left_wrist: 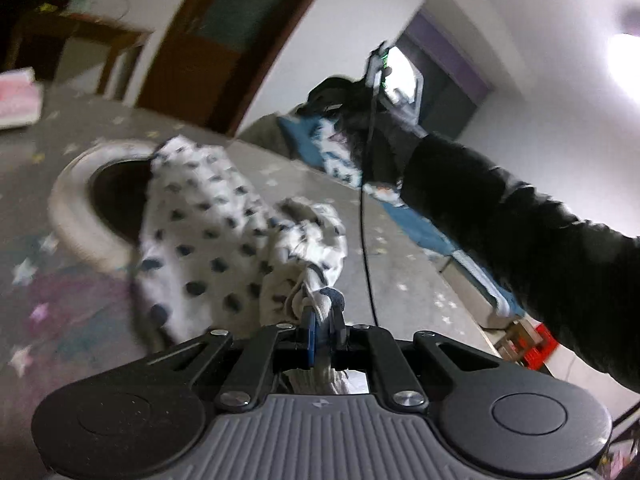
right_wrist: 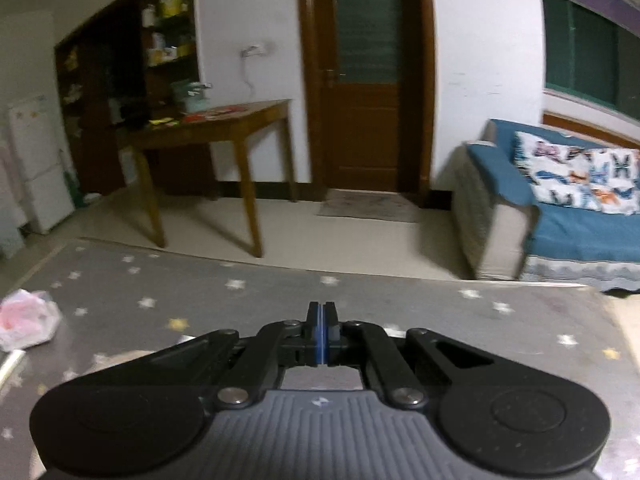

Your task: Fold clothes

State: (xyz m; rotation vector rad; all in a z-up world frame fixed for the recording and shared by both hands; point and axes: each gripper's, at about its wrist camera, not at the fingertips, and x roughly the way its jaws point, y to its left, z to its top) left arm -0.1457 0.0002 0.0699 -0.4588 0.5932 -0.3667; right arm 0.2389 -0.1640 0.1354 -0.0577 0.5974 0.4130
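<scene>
The left gripper (left_wrist: 322, 320) is clamped on a bunched edge of a white cloth with dark dots (left_wrist: 212, 236), which hangs away from it over the grey star-patterned tablecloth (left_wrist: 400, 248) and partly covers a white ring-shaped object (left_wrist: 76, 196). The right gripper (right_wrist: 321, 332) has its fingers pressed together with nothing between them, pointing across the table toward a wooden door (right_wrist: 364, 80), a wooden side table (right_wrist: 216, 128) and a blue sofa (right_wrist: 580, 232). In the left view the person's black-sleeved arm (left_wrist: 520, 232) reaches across, blurred.
</scene>
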